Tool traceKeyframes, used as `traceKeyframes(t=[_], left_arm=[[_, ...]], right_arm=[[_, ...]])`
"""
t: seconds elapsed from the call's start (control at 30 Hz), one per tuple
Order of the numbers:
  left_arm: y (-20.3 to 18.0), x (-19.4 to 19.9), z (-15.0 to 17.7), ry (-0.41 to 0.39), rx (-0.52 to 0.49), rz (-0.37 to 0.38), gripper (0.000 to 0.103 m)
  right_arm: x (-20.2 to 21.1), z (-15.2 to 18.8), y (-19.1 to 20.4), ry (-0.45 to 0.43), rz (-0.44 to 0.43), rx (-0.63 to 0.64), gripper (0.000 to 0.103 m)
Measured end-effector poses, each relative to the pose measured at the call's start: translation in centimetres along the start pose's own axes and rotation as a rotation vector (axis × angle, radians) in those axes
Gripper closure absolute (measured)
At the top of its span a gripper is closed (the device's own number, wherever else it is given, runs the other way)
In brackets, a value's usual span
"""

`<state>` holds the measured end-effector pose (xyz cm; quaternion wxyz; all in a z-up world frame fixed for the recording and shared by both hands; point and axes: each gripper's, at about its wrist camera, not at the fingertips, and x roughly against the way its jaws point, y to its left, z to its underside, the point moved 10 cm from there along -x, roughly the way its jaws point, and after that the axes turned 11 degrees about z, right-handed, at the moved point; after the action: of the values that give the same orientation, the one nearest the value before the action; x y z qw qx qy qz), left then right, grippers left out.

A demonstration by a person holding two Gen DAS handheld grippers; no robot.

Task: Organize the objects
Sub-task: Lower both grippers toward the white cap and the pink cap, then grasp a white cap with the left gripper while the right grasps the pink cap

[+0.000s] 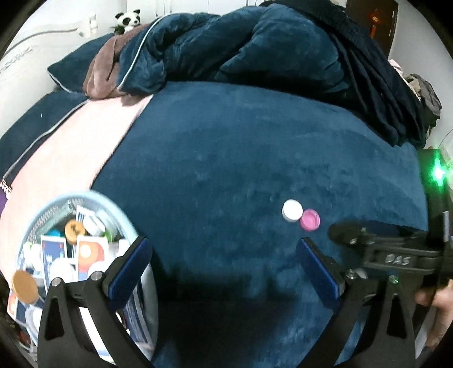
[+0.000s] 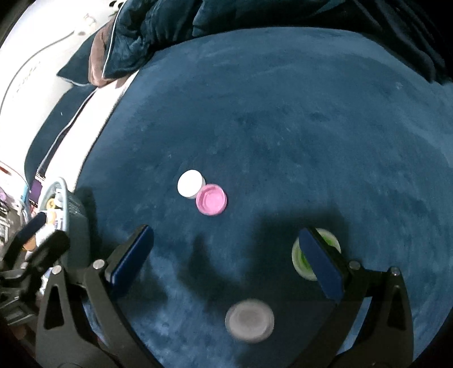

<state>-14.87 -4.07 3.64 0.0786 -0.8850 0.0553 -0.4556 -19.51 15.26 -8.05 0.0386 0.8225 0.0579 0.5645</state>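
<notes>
Blue blanket (image 2: 283, 113), rumpled duvet (image 1: 226, 42) behind.

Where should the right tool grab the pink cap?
Take the pink cap by its round rim, from above. It lies flat on the blue blanket, hollow up, touching the white cap on its upper left, so set the fingers across the free sides.

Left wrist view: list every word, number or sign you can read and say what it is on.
"DAS", handwritten, roughly as it reads, on the black body of the right gripper.
Printed packets in the mesh basket: print too blurred to read.
Red ornament on the dark panel behind the bed: too small to read.
</notes>
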Motion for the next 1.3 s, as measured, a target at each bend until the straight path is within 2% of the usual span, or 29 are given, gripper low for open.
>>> traceKeyframes(t=[0.17,0.23,0.27,0.3,0.37,0.4,0.43,0.57,0.67,0.73,0.87,0.9,0.97,1.0,1.13,1.3], left_arm=[[0.5,-0.7,-1.1,-0.021,0.024,0.004,0.001],[0.7,-1.6,-1.1,-0.010,0.054,0.020,0.001],[0.8,-2.0,-1.1,-0.006,0.067,0.026,0.001],[0.9,-2.5,-1.0,-0.003,0.078,0.033,0.001],[0.8,-3.4,-0.9,0.008,0.083,0.034,0.001],[0.8,-3.9,-0.9,0.014,0.083,0.032,0.001],[0.9,-4.5,-0.8,0.020,0.083,0.030,0.002],[0.0,-6.5,-0.5,0.045,0.088,0.062,0.005],[-2.0,-8.4,-0.5,0.065,0.045,0.104,0.007],[-3.5,-9.9,-0.4,0.087,0.009,0.125,0.012],[-5.7,-12.6,0.0,0.122,-0.043,0.150,0.017],[-6.5,-13.3,-0.1,0.125,-0.056,0.169,0.023],[-7.4,-14.5,0.0,0.149,-0.085,0.192,0.053],[-7.9,-15.2,0.3,0.184,-0.114,0.195,0.072],[-8.1,-14.0,0.4,0.168,-0.112,0.204,0.073],[-7.2,-9.4,-0.2,0.111,-0.099,0.187,0.073]], right_arm=[[-2.1,-0.6,1.8,0.025,0.029,0.085,0.004],[-3.3,-0.8,2.6,0.051,0.056,0.124,0.017],[-3.9,-0.9,2.8,0.065,0.071,0.139,0.020],[-4.5,-0.8,3.1,0.082,0.082,0.154,0.028],[-5.0,-0.6,3.5,0.085,0.063,0.179,0.050],[-5.2,-0.5,3.4,0.079,0.070,0.192,0.065],[-5.2,-0.5,3.0,0.074,0.082,0.191,0.072],[-4.1,-0.6,0.7,0.062,-0.001,0.039,0.072],[-2.6,-0.7,-1.8,0.026,-0.002,-0.072,0.072],[-1.4,-0.8,-3.7,0.002,-0.010,-0.162,0.072],[1.0,-0.7,-6.2,-0.048,-0.020,-0.265,0.072],[1.5,-0.7,-6.3,-0.058,-0.029,-0.277,0.072],[2.2,-0.8,-6.2,-0.065,-0.045,-0.281,0.072],[2.6,-0.7,-6.0,-0.069,-0.051,-0.272,0.072],[3.7,-0.4,-5.1,-0.081,-0.062,-0.235,0.072],[4.6,-0.9,-2.2,-0.094,-0.104,-0.190,0.072]])
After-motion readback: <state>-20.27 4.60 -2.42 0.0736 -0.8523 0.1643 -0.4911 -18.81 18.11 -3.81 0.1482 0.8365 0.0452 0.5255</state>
